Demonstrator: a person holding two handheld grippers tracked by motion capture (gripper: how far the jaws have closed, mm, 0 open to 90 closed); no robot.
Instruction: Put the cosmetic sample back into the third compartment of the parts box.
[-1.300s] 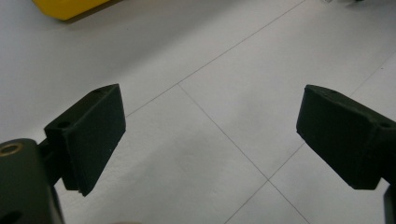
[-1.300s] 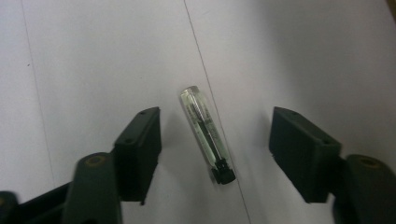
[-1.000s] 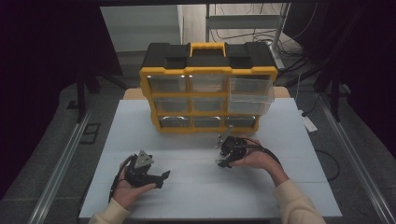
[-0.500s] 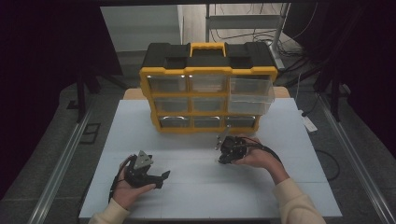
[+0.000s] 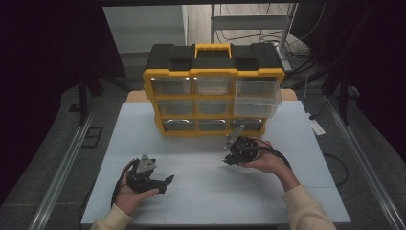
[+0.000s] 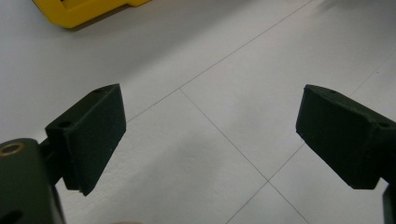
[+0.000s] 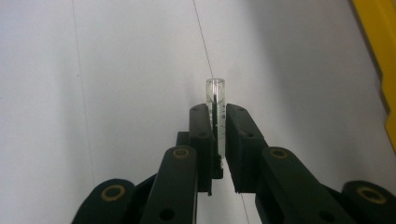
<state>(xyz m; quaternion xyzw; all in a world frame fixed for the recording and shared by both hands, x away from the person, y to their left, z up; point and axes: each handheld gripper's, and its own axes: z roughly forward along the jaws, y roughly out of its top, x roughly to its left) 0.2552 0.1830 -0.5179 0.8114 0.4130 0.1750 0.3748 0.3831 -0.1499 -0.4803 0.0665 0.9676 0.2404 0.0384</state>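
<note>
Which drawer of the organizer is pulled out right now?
The top-right drawer of the yellow organizer: its clear front juts out past the frame, while the other eight sit flush.

The right gripper (image 7: 217, 122) has just closed its two black jaws on a small clear glass tube (image 7: 215, 105), which stands between the pads with its rounded end poking out toward twelve o'clock. Below lies the white table (image 7: 116, 79), crossed by thin seams. A yellow edge (image 7: 380, 51) runs down at two o'clock.
</note>
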